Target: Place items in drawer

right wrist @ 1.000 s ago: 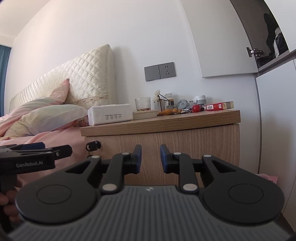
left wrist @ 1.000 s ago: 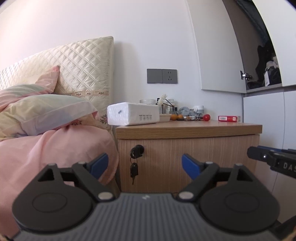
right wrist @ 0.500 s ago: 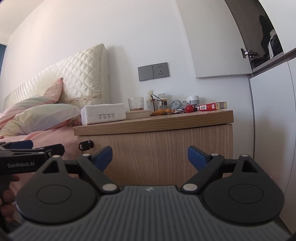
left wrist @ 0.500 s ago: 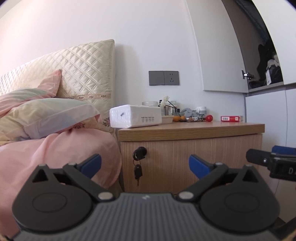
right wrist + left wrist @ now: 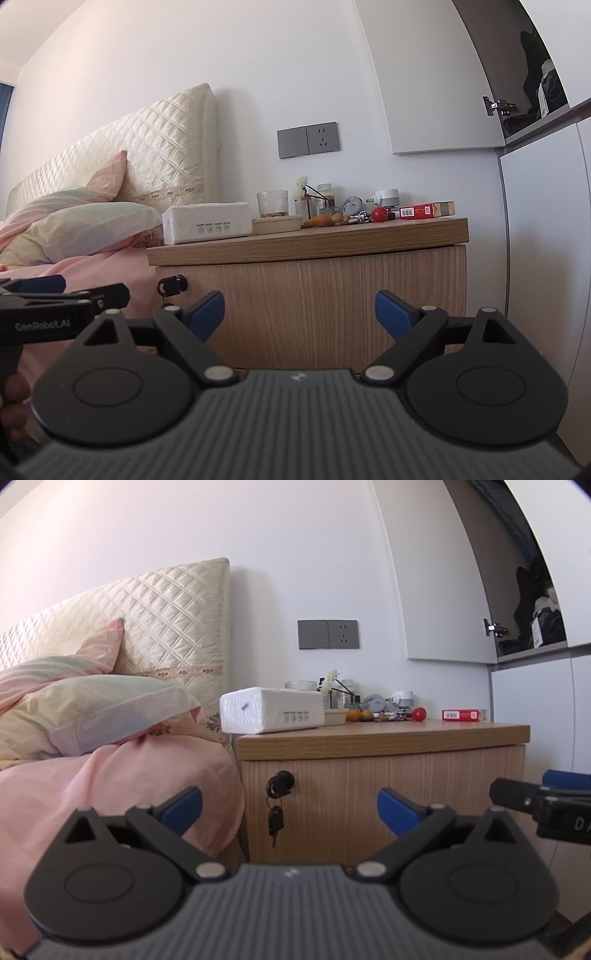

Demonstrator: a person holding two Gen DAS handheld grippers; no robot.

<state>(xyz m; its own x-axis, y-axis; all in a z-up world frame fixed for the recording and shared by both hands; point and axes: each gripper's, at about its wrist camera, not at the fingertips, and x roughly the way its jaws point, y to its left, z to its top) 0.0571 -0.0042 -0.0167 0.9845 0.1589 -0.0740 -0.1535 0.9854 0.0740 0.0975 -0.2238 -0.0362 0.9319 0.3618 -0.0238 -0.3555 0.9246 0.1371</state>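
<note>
left gripper [image 5: 289, 809], right gripper [image 5: 299, 314] — jaws wide

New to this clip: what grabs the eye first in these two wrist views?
The light wooden bedside cabinet fills the middle, its top cluttered with a white rectangular tissue pack at the left, a small red ball and a red flat carton toward the right. A black key hangs from the lock on its closed front. Low in each view, a black hand-held gripper with blue pads, left and right, stands wide open and empty.

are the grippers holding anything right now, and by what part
Nothing is held. The left gripper and right gripper both stand open and empty, short of the nightstand.
</note>
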